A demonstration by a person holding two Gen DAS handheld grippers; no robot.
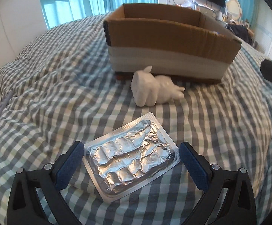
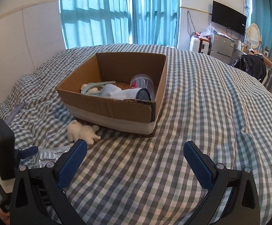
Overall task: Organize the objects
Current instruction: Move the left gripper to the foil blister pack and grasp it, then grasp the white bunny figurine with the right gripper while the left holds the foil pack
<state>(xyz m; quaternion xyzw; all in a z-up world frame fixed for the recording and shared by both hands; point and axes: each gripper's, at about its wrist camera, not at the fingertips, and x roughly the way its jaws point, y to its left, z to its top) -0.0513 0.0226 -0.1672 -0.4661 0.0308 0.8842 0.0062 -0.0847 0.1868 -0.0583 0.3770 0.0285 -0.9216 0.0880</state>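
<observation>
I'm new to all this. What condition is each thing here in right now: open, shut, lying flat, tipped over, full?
Left gripper: open, fingers astride the foil pack, not gripping.
Right gripper: open, holding nothing.
Foil blister pack: flat on the bed, foil crumpled.
White rabbit figurine: lying on its side by the box.
Cardboard box: open-topped, partly filled.
Curtains: drawn.

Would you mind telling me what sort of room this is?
Most likely a bedroom: the box sits on a bed with checked bedding, teal curtains cover the window, and a TV hangs on the wall.
</observation>
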